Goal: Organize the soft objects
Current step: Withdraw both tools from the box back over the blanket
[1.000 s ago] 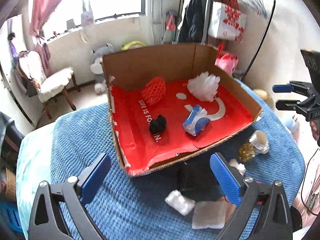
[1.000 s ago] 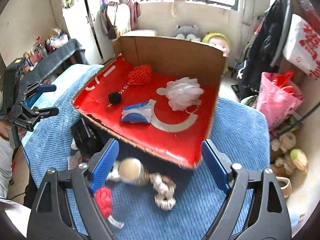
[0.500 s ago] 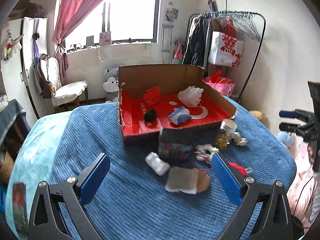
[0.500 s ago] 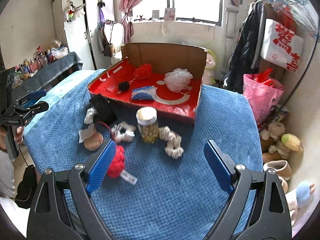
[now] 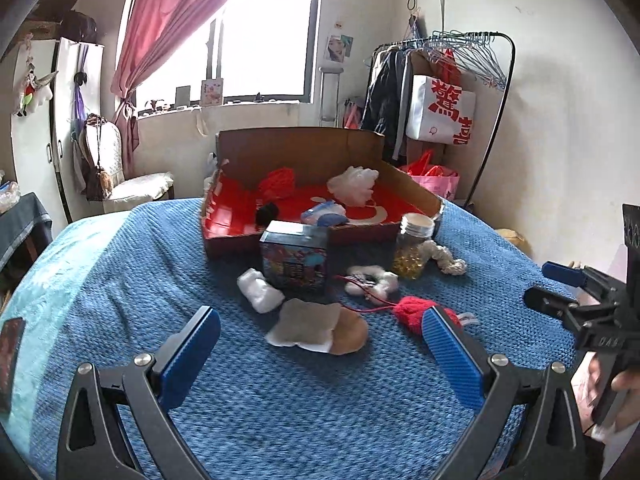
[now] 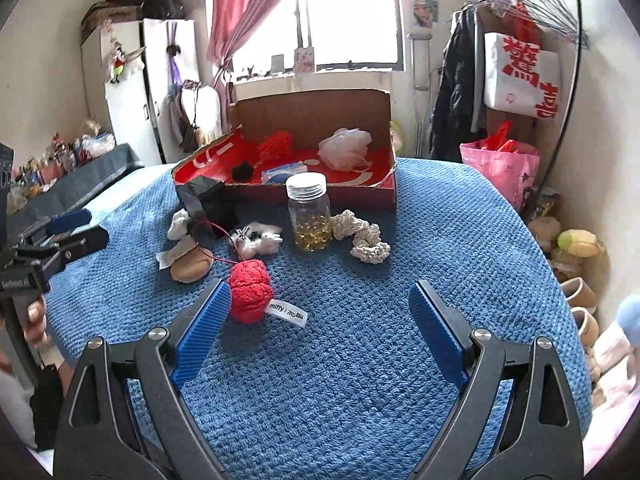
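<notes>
A: Are your two grippers holding anything?

B: No. Your left gripper (image 5: 320,340) has its jaws wide open with nothing between them. Your right gripper (image 6: 320,322) is the same, jaws wide open and bare. Both hang over the blue blanket (image 6: 360,380).

A: Where is the box?

B: The cardboard box (image 6: 312,110) with the red floor sits at the far side of the blanket. Inside it you can see a red net ball (image 6: 276,145), a white puff (image 6: 345,147), a small black ball (image 6: 243,170) and a blue and white pouch (image 6: 282,172).

A: What soft things lie outside the box?

B: In front of the box lies a white rope knot (image 6: 362,236), just beside a glass jar (image 6: 310,212) that stands upright. Also in front of the box, a white fluffy toy (image 6: 260,240) lies next to the jar. Nearer to you than the box is a red knit ball (image 6: 250,290) with a white tag, close to your right gripper's left finger. A tan pad (image 5: 350,332) and a white cloth (image 5: 304,322) touch each other in front of the box. A white cotton lump (image 5: 260,290) lies beside a dark picture box (image 5: 294,258), which stands right against the front of the box.
</notes>
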### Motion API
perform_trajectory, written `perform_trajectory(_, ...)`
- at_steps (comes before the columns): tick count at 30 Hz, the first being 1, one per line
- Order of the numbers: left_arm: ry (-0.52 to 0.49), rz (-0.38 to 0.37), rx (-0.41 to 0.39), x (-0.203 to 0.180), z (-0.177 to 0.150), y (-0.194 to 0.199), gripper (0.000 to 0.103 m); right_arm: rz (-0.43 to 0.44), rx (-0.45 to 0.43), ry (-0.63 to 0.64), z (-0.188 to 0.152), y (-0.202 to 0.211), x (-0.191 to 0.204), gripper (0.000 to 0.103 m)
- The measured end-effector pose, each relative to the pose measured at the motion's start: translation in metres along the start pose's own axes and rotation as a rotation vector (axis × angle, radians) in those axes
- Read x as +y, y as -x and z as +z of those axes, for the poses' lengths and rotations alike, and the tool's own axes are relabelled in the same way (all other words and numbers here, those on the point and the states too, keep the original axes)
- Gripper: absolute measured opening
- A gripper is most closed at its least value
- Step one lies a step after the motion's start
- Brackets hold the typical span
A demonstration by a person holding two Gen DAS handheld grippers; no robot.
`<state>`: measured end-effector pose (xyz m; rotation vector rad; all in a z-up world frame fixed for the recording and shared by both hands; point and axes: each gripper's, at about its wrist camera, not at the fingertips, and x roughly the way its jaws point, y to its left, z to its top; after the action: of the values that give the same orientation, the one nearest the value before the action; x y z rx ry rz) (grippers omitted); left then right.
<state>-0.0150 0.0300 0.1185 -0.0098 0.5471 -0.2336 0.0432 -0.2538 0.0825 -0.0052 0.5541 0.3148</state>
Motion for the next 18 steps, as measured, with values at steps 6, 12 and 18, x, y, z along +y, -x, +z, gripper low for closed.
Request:
perform_trajectory(6, 0.018, -0.013, -0.025, -0.015, -0.010, -0.006, 0.103, -0.013, -0.022, -0.031, -0.008, -0.004, 0.002, 0.092)
perform_trajectory(12, 0.039, 0.001, -0.033, -0.019, -0.021, -0.013, 0.103, -0.037, -0.023, -0.057, -0.020, -0.011, -0.002, 0.094)
perform_trajectory(18, 0.075, 0.020, 0.007, -0.016, -0.032, -0.028, 0.103, -0.059, 0.011, -0.062, -0.035, -0.026, -0.004, 0.094)
